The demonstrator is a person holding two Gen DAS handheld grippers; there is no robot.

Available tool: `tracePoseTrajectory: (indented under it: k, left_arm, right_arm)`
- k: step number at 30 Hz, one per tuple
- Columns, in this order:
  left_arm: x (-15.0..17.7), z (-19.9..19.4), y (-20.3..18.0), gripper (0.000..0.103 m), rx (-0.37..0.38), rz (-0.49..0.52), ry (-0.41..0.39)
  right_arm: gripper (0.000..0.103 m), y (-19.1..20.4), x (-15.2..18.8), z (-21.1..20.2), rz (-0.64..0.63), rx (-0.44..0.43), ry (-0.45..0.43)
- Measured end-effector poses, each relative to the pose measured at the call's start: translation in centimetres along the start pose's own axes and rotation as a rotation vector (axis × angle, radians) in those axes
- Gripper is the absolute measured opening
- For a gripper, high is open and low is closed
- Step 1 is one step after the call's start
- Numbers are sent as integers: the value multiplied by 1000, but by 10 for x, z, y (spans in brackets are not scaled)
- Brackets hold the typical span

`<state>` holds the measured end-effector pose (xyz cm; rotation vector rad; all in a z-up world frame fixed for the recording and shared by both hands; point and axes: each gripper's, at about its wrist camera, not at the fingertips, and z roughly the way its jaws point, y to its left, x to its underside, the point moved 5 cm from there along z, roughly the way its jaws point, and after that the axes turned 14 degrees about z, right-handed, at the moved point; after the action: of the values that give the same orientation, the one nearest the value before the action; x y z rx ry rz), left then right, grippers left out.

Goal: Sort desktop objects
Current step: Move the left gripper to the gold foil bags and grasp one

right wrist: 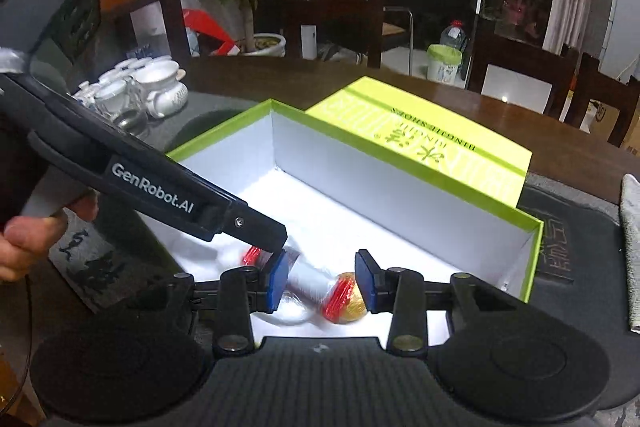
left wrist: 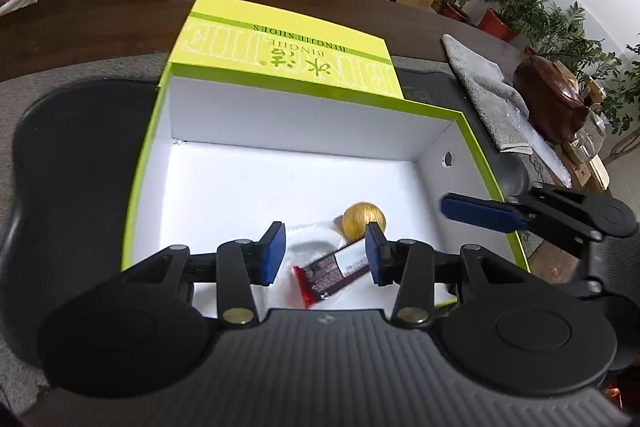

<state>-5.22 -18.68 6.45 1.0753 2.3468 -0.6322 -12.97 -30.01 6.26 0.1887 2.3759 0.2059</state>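
Observation:
An open yellow-green shoe box (left wrist: 148, 167) with a white inside stands on the table. On its floor lie a gold foil ball (left wrist: 364, 221), a dark snack bar with a red end (left wrist: 332, 273) and a white, partly clear wrapped item (left wrist: 310, 241). My left gripper (left wrist: 326, 255) hangs open over the bar, and its left pad stands clear of the wrapper. My right gripper (right wrist: 323, 283) hangs open above the ball (right wrist: 346, 297) and the white item (right wrist: 304, 277). From the left wrist, one blue finger (left wrist: 478, 213) of the right gripper shows over the box's right rim.
The box's lid (left wrist: 280, 55) lies flat behind it. A black tea tray (left wrist: 80, 167) lies under the box. A grey cloth (left wrist: 480, 87) and a brown leather pouch (left wrist: 552, 99) lie to the right. White tea cups (right wrist: 148, 91) stand on the left. A hand (right wrist: 24, 239) holds the left gripper.

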Motion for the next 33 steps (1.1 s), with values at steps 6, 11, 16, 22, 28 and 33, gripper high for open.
tracePoseTrajectory:
  k: [6, 11, 16, 22, 28, 33]
  left_arm:
    - [12, -39, -16, 45, -7, 44, -52]
    - [32, -73, -33, 48, -3, 108, -99]
    - [63, -89, -41, 49, 13, 144, -83]
    - [111, -84, -46, 49, 29, 162, 11]
    - [149, -66, -48, 49, 57, 138, 129]
    - [161, -50, -51, 49, 74, 124, 183]
  right_arm:
    - [48, 12, 11, -43, -12, -12, -59]
    - [53, 22, 33, -76, -35, -25, -72]
    - [57, 30, 70, -95, -40, -49, -20]
    - [68, 36, 121, -97, -66, -63, 98]
    - [74, 41, 155, -89, -89, -72, 197]
    - [78, 44, 166, -79, -106, -67, 229]
